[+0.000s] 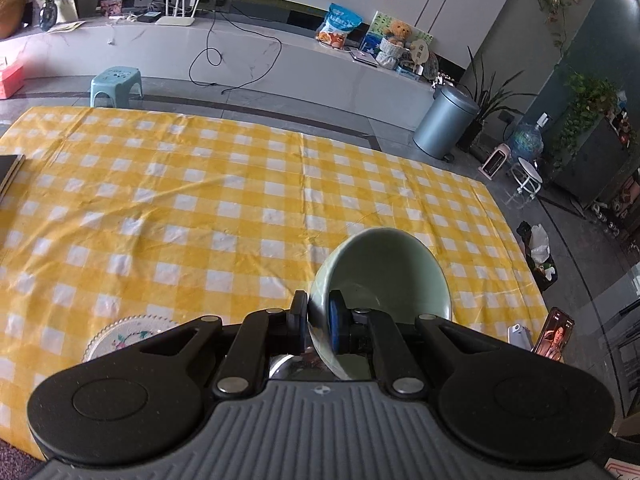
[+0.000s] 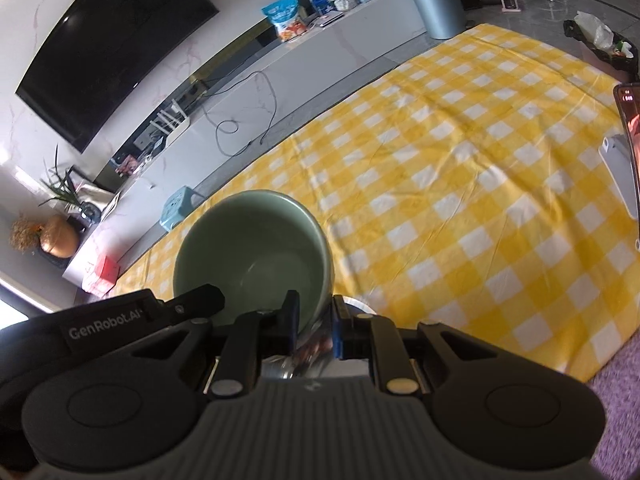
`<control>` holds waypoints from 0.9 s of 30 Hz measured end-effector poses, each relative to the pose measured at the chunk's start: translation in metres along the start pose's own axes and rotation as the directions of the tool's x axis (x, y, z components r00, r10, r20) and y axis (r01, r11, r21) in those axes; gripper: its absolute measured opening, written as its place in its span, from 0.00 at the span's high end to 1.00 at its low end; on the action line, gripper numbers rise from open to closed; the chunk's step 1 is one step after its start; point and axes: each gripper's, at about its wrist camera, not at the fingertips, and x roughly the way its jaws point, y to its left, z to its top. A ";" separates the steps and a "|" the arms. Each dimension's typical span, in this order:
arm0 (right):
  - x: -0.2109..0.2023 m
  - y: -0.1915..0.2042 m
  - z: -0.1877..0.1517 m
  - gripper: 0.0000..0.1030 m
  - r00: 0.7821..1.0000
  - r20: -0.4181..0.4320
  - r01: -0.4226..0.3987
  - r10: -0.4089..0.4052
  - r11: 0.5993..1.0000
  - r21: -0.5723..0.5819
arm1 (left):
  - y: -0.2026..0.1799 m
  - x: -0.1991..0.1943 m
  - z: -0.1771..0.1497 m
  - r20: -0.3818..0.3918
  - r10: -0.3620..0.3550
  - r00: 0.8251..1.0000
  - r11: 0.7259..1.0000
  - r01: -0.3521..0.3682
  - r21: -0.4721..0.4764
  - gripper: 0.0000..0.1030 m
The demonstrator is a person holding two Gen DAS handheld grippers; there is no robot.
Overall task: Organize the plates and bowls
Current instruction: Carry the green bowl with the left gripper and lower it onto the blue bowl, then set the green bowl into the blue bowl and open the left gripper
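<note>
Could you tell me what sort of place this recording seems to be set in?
Most likely a home living room. A large dark television hangs on a marble-look wall above a long low media console, there are potted plants and a teddy bear, and the work surface wears a yellow checked tablecloth.

Ahead of the jaws the yellow checked cloth (image 1: 224, 184) lies bare and wide — only a patterned plate (image 1: 128, 334) sits low to their left, phones (image 2: 624, 168) far right.
</note>
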 end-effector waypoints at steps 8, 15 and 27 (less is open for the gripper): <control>-0.006 0.006 -0.031 0.87 0.999 -0.036 0.003 -0.004 1.000 -0.024 | 0.031 -0.006 -0.024 -0.008 -0.020 1.000 0.994 0.019 -0.106 0.89; -0.002 0.001 -0.038 0.87 0.998 -0.039 0.039 -0.040 0.999 -0.037 | 0.040 0.005 -0.044 -0.041 -0.026 0.999 0.992 0.021 -0.127 0.89; 0.022 -0.012 -0.038 0.88 0.993 -0.093 0.071 -0.072 0.997 -0.017 | 0.041 0.026 -0.051 -0.091 -0.006 0.996 0.993 -0.005 -0.122 0.88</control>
